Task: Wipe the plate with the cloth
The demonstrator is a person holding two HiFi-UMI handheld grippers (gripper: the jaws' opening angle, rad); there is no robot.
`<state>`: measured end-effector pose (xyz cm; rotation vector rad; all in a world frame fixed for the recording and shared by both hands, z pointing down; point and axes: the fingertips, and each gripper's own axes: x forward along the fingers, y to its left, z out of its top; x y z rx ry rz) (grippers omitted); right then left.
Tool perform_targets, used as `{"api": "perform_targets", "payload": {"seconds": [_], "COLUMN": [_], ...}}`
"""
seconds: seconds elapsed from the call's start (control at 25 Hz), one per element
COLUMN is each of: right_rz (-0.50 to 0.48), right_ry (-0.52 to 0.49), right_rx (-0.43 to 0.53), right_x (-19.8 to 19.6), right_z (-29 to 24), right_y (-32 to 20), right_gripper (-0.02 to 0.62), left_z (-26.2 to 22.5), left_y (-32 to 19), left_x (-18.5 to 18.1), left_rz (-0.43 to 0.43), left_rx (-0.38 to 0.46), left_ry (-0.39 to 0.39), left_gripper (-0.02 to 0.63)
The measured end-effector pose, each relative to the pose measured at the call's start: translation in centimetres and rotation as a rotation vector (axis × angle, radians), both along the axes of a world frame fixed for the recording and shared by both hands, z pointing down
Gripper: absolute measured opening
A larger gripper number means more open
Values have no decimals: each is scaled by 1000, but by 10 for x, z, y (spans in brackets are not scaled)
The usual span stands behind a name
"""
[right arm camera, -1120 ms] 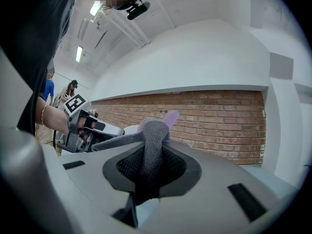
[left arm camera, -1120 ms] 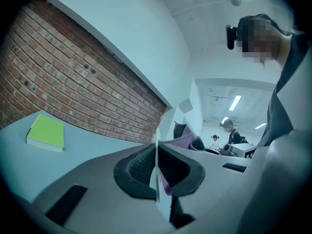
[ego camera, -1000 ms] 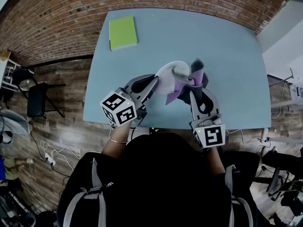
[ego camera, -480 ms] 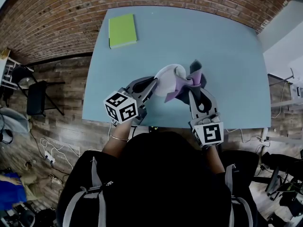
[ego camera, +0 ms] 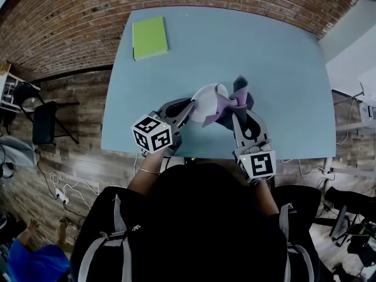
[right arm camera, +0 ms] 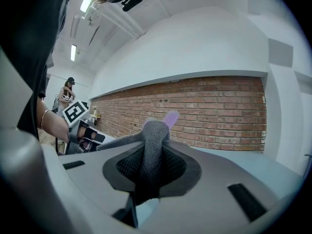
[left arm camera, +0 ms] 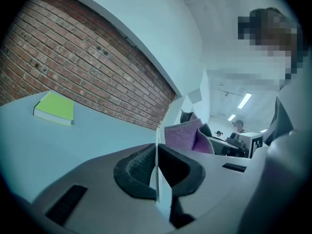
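Wiping step: our left tool (ego camera: 191, 106) clamps the plate (ego camera: 205, 97) rim above the counter (ego camera: 235, 46); our right tool (ego camera: 235, 114) pinches the cloth (ego camera: 230, 103) against it. Next, we judge, sweep across.

Soft, even indoor light from ceiling strip lights (left arm camera: 244, 100) leaves the blue table (ego camera: 276, 57) free of glare with only faint shadows, while all three views bend strongly at the edges, curving the brick wall (ego camera: 64, 34), darken toward the corners, and blur whatever sits nearest the lens.
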<state>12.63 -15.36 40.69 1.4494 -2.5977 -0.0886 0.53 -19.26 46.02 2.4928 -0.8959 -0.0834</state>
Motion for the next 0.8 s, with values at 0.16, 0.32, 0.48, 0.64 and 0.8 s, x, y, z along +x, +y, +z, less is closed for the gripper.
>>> {"api": "perform_targets", "payload": {"seconds": [0.16,0.32,0.48,0.64,0.8], "right_rz": [6,9,8,18,26], "right_ry": [-1,-6,-8,-7,-5], "right_rx": [-9,-18,-23,-30,-32], "right_x": [0,0,-1,-2,-1], "right_z": [1,3,4,5,6], "right_y": [0,-2,-2,-3,-4], "right_gripper": [66,66,66,66,66], "left_z": [9,20,30,39,45], "left_y": [0,-1,-1,-1,-2], "left_x": [0,-1,-3,-3,-3], "left_rz": [0,0,2,8,14], "left_rx": [-20,-47,-77,-95,-110], "left_ry": [-9,-16,-25,-36,-39], "left_gripper": [18,18,18,18,18]}}
